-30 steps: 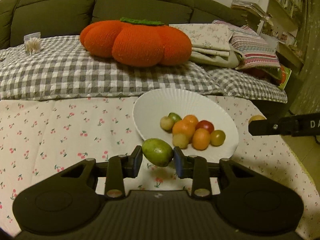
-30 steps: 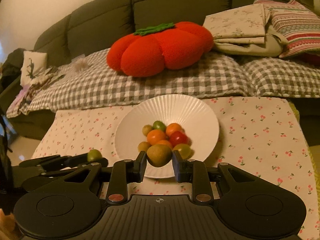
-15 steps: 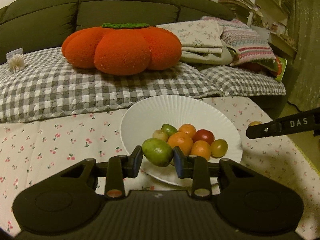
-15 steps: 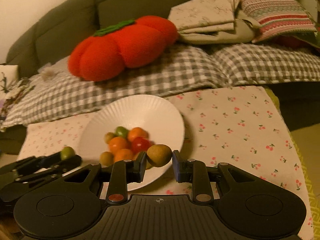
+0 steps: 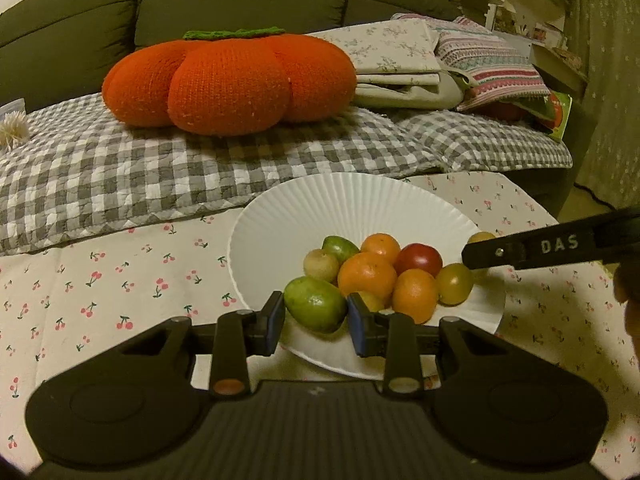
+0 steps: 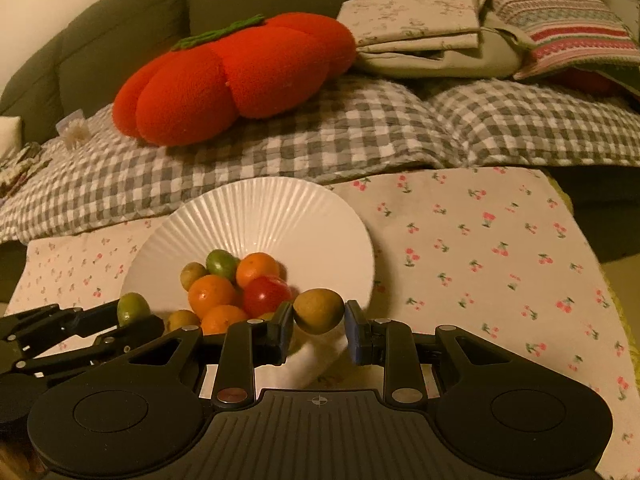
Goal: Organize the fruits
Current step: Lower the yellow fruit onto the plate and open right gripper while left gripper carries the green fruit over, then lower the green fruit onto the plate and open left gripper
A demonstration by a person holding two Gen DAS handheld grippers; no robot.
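A white ribbed plate [image 5: 320, 208] [image 6: 272, 216] on the cherry-print cloth holds several small fruits: oranges [image 5: 366, 276], a red tomato [image 5: 418, 258] and green and yellow ones. My left gripper [image 5: 316, 312] is shut on a green oval fruit [image 5: 316, 308] over the plate's near rim; it also shows in the right wrist view [image 6: 132, 308]. My right gripper [image 6: 318, 316] is shut on a brown-yellow fruit [image 6: 319, 310] at the plate's right edge; its finger shows in the left wrist view [image 5: 532, 248] with that fruit [image 5: 480, 237] behind it.
A checked quilt [image 5: 120, 168] borders the cloth's far edge, with an orange pumpkin cushion [image 5: 228, 80] and folded bedding [image 5: 400, 68] on it, backed by a green sofa. Bare cherry-print cloth [image 6: 480, 248] lies right of the plate. Shelves stand at the far right.
Both grippers have moved with their fruits. The left one came in over the plate's near rim. The right one shifted to the plate's right edge, and the plate now sits left in its view.
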